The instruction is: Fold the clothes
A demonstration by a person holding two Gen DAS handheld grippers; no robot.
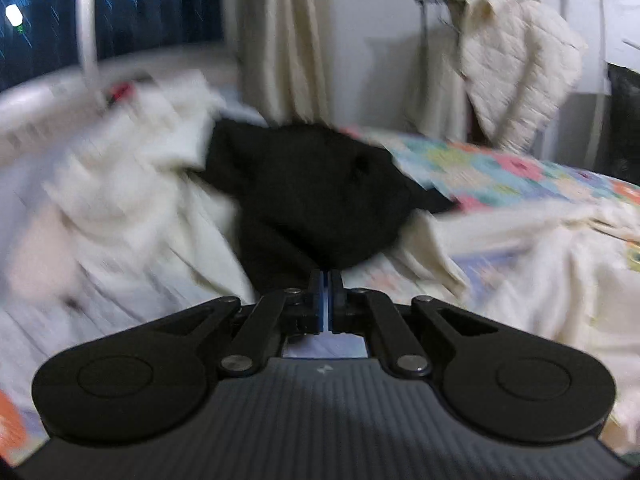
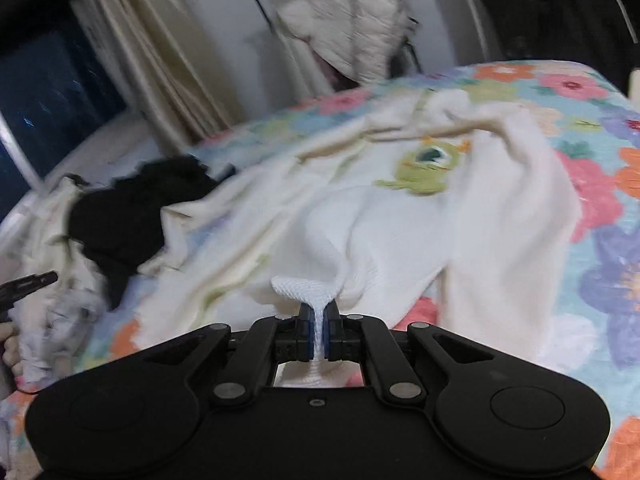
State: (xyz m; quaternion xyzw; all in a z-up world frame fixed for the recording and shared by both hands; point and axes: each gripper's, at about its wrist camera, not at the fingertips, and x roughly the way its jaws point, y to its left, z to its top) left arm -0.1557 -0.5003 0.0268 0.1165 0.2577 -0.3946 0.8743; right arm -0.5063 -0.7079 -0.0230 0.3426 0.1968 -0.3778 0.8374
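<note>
Left gripper (image 1: 329, 280): jaws closed, almost no gap, tips right at the black garment (image 1: 316, 192) heaped just ahead; can't tell if cloth is pinched. White clothes (image 1: 132, 168) to its left, floral bedspread (image 1: 500, 172) ahead-right. Right gripper (image 2: 319, 314): clamped on a white knit fold of the cream sweater (image 2: 400, 220), which spreads ahead w/ a green patch (image 2: 428, 166). Bedspread edge to its right.

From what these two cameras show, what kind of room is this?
Probably a bedroom: a bed under a flower-patterned bedspread, cream curtains beside a dark window, and a quilted cream jacket hanging on a rack.
</note>
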